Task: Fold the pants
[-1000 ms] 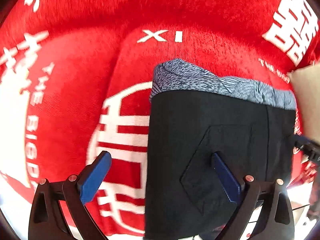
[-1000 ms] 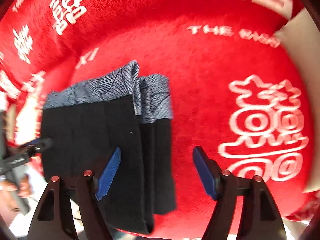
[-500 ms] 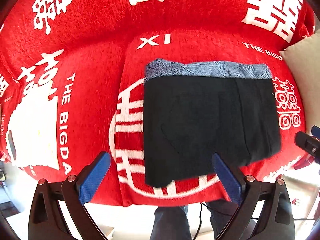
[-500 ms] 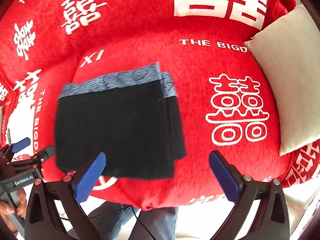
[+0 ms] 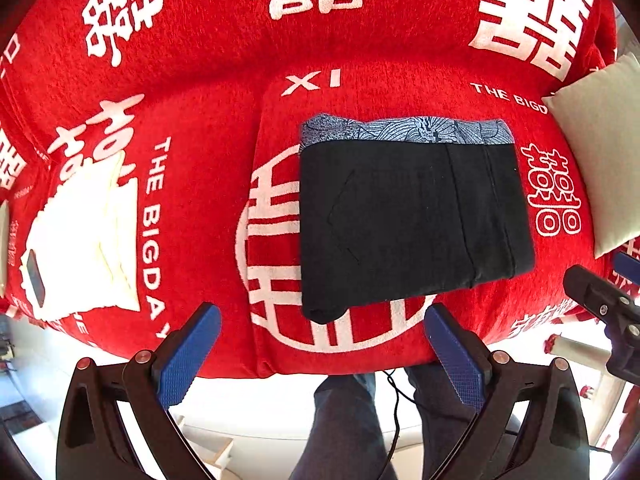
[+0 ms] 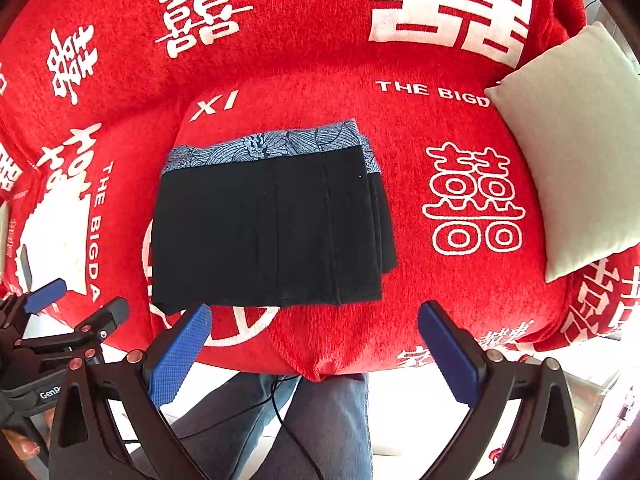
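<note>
The black pants (image 5: 408, 220) lie folded into a flat rectangle on the red sofa cover (image 5: 208, 92), with a blue patterned waistband lining along the far edge. They also show in the right wrist view (image 6: 272, 228). My left gripper (image 5: 320, 356) is open and empty, held back above the sofa's front edge. My right gripper (image 6: 316, 354) is open and empty too, also back from the pants. The right gripper shows at the right edge of the left wrist view (image 5: 608, 296). The left gripper shows at the left of the right wrist view (image 6: 60, 320).
A beige cushion (image 6: 576, 148) leans at the right end of the sofa. A white folded cloth (image 5: 84, 236) with a dark phone-like object on it lies at the left. The person's legs in jeans (image 6: 304, 420) and a thin cable hang below the sofa's front edge.
Both grippers have pulled back and up from the folded pants, so the whole sofa seat shows now. The pants lie still and flat.
</note>
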A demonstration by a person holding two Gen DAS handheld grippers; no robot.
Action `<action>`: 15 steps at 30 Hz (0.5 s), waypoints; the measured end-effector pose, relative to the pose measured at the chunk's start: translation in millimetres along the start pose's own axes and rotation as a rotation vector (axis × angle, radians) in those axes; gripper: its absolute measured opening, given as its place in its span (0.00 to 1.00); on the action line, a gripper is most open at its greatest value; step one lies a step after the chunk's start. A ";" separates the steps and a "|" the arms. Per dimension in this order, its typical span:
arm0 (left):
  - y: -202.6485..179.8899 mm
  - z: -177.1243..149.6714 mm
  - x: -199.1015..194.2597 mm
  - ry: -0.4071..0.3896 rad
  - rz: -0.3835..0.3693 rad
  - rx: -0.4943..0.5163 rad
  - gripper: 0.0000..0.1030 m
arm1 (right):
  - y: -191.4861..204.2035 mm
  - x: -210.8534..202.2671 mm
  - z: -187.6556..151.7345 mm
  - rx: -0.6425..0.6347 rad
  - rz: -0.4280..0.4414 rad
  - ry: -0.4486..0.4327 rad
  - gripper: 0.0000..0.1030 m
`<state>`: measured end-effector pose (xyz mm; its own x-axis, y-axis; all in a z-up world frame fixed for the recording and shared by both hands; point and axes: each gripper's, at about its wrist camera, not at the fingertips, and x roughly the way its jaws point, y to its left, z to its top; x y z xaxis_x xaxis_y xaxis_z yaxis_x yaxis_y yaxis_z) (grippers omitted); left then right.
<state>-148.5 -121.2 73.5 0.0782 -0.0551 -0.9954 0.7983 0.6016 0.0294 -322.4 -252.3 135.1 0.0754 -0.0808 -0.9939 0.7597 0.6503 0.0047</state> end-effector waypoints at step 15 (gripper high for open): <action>5.4 -8.4 -13.9 -0.022 -0.014 0.050 0.99 | 19.2 -16.8 -6.5 0.044 -0.033 -0.012 1.00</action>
<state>-150.3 -110.5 86.7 0.0796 -0.0816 -0.9935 0.8280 0.5604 0.0203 -313.3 -233.6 151.2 0.0575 -0.1111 -0.9921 0.7895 0.6134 -0.0229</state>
